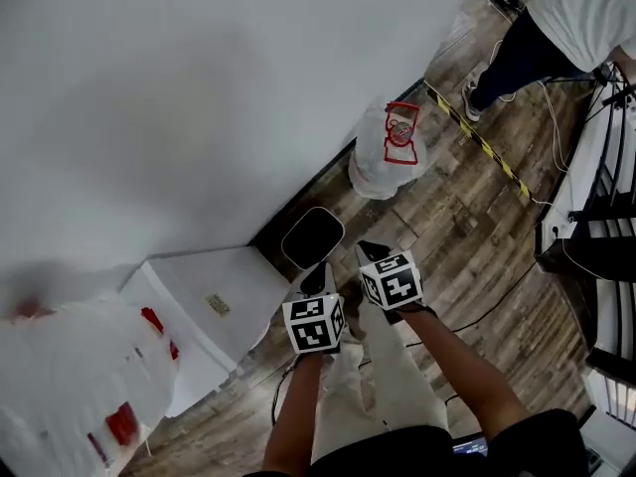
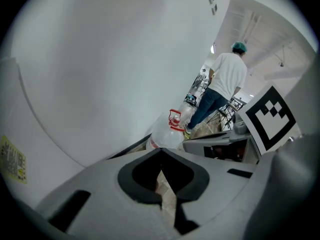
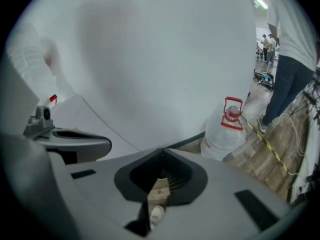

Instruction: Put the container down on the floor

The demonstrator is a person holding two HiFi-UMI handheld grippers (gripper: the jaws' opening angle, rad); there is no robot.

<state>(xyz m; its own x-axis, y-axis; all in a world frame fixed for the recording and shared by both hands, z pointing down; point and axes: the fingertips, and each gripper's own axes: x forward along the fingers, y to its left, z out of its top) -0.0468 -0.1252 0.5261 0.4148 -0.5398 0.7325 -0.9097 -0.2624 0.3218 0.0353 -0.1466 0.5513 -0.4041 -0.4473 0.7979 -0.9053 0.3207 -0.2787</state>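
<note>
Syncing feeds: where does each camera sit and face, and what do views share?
Head view: on the head, steeply down at floor; forearms, left gripper, right gripper show.
Left gripper view: on that gripper, along shut jaws toward the jug; right gripper's cube shows.
Right gripper view: on that gripper, along shut jaws toward the jug; left gripper shows.
All share the jug.

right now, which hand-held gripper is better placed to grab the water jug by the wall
Right, probably: the right hand-held gripper is nearer the water jug, shut and empty; the left hand-held gripper sits farther off.
</note>
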